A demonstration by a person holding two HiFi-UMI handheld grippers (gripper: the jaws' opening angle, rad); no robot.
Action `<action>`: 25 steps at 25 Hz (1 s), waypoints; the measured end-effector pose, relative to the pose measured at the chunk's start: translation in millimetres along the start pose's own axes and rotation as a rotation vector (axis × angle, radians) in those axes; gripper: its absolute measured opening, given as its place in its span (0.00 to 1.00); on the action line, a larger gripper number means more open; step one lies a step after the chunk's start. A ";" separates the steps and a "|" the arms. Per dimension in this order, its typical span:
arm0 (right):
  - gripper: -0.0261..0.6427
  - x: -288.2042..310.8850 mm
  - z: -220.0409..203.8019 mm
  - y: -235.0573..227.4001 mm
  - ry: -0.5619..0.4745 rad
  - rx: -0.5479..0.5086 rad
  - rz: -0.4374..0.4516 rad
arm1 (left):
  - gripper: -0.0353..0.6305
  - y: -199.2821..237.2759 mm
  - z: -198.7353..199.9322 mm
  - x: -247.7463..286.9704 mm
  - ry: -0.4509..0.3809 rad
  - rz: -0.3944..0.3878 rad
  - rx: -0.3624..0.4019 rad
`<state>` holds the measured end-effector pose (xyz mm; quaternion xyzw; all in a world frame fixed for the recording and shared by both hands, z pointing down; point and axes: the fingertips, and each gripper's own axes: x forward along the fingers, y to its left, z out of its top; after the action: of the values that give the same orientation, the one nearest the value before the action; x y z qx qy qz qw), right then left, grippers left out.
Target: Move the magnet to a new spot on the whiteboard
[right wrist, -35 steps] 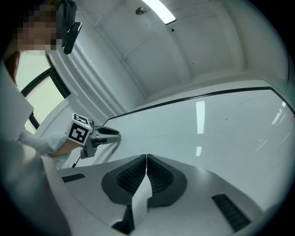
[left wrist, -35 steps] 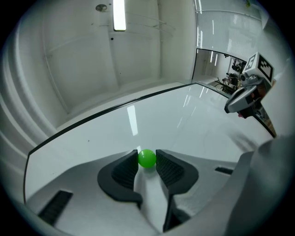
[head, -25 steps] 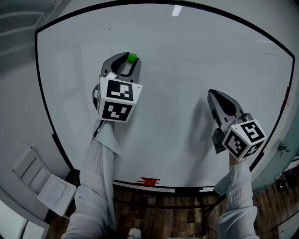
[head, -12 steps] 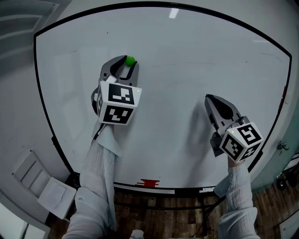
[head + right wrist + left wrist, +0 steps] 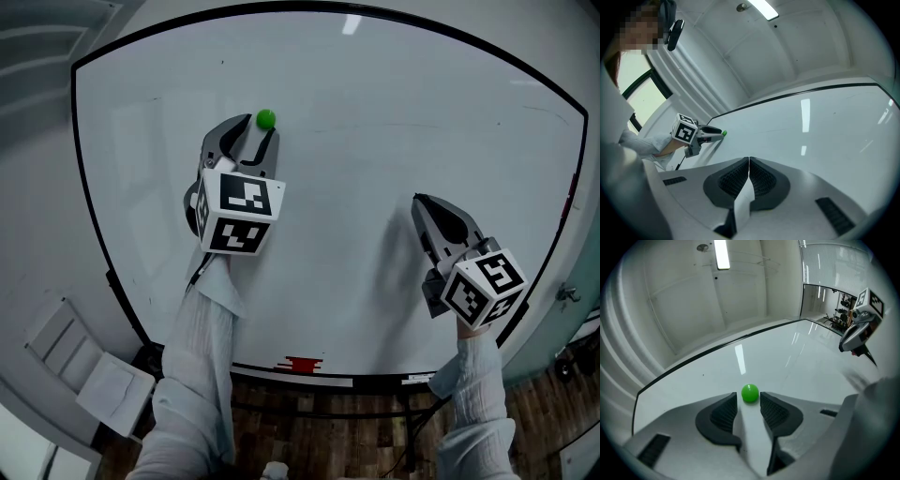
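A small green round magnet [image 5: 266, 118] sticks to the whiteboard [image 5: 375, 141], upper left of middle. My left gripper [image 5: 251, 133] sits just below it, and its jaws have just been opening. In the left gripper view the magnet [image 5: 750, 393] lies at the very tips of the left gripper [image 5: 749, 403], with a thin gap on each side, so the pads do not press on it. My right gripper [image 5: 419, 200] rests at the board's right, far from the magnet. In its own view the right gripper [image 5: 749, 161] is shut on nothing.
A red object [image 5: 302, 363] lies on the ledge along the board's bottom edge. Small red marks [image 5: 572, 197] show at the board's right edge. A grey stepped object [image 5: 80, 366] stands on the floor at the lower left. The black frame [image 5: 89, 206] bounds the board.
The left jaws, which held the magnet between their tips, have spread. The gripper has drawn back slightly, leaving the magnet on the board just past the tips. The right gripper stayed put.
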<state>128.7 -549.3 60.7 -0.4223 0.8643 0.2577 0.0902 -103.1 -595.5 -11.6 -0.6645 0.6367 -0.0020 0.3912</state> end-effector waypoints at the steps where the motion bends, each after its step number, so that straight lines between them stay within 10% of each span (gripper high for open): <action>1: 0.08 0.4 -1.2 -1.3 0.002 0.003 0.001 | 0.28 -1.1 0.1 0.1 0.000 -0.002 -0.005; 25: 0.08 -24.8 -53.7 11.1 0.029 0.161 -0.008 | 0.28 -50.9 -50.9 -49.7 0.031 -0.114 -0.115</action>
<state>138.9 -554.7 119.8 -0.4211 0.8816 0.1811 0.1124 -95.1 -585.7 74.9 -0.7209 0.6028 0.0019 0.3419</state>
